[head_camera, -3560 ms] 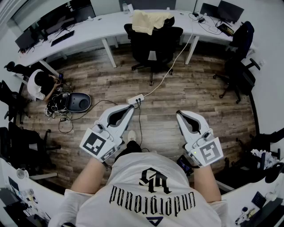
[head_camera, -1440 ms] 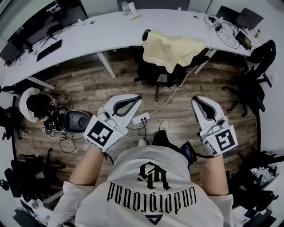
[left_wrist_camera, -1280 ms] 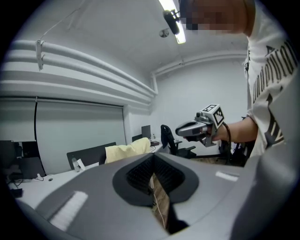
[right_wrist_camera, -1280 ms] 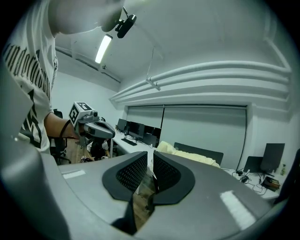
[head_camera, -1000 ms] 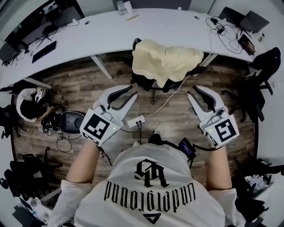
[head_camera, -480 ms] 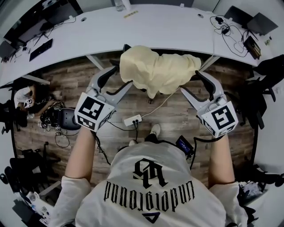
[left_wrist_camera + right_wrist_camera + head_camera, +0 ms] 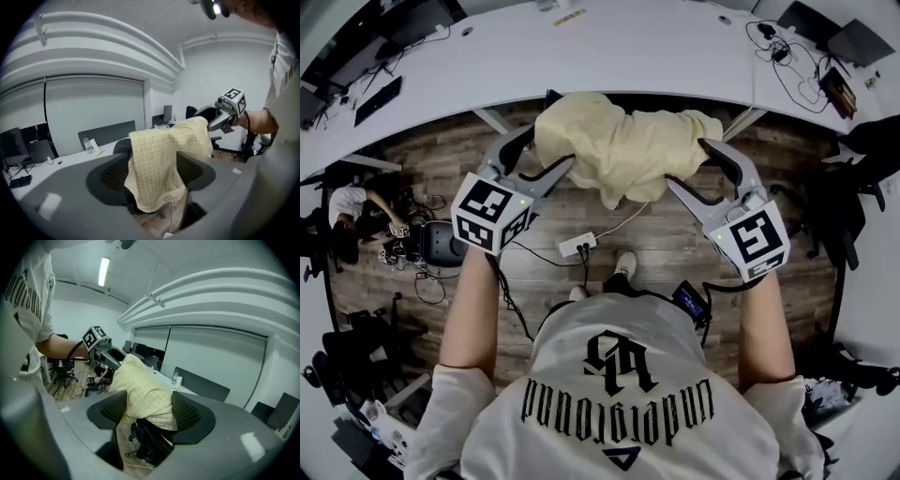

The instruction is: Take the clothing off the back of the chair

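The only writing I can read is on the back of the person's white T-shirt (image 7: 619, 403). Black gothic letters there spell "underground", upside down in the head view, under a stylised emblem. Each hand-held gripper carries a cube of black-and-white square markers with no words on it.

The left hand-held gripper (image 7: 546, 155) has its jaws spread wide, and they have just been opening. One end of the pale yellow checked clothing (image 7: 623, 155) hangs in the gap between them without being squeezed. The right hand-held gripper (image 7: 689, 164) is just as wide and has also just been opening. The other end of the clothing bulges between its jaws, close to both pads, and is not pinched.

The clothing is draped over the back of the black chair (image 7: 152, 444), spanning from one hand-held gripper to the other and lying straight ahead of both. Beyond the chair, on the far side from the grippers, runs the long white bench (image 7: 628, 47).
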The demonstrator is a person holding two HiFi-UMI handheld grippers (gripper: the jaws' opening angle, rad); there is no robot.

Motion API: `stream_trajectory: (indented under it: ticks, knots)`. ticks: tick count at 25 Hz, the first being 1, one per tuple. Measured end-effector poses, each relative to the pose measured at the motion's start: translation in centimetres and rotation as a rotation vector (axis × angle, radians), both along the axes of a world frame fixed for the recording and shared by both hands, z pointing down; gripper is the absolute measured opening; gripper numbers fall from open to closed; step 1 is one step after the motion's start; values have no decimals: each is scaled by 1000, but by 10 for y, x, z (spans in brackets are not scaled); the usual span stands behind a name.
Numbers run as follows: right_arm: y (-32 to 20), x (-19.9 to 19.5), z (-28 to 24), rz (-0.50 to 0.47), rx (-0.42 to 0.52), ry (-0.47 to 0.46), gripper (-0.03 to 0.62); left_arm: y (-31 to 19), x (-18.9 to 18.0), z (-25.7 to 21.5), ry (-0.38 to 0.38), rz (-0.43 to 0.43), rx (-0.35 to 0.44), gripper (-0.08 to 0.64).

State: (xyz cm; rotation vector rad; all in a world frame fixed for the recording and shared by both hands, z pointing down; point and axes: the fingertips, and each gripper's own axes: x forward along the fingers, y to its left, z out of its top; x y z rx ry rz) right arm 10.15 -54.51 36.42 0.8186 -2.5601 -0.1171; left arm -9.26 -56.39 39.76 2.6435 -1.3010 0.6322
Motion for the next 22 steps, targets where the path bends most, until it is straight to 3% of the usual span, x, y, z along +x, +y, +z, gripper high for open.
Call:
stream_trajectory:
  ticks: [3,5,13,15,22]
  knots:
    - [-2,-1,0,9,8,8,297,-1,3,3,-4,9,-1,368]
    - [-2,-4,-1,16,20,16,259,0,1,4,-10,13,2,352]
    - [5,-12,-5,49,67,54,119,8,-1,4,-11,-22,49,79]
    - [11,-14,-6,60,70,55,80,13,0,1,-3,-10,60,74]
    - [36,-27,-13,82,96,61,72,34,-9,-8,18,31,92,73]
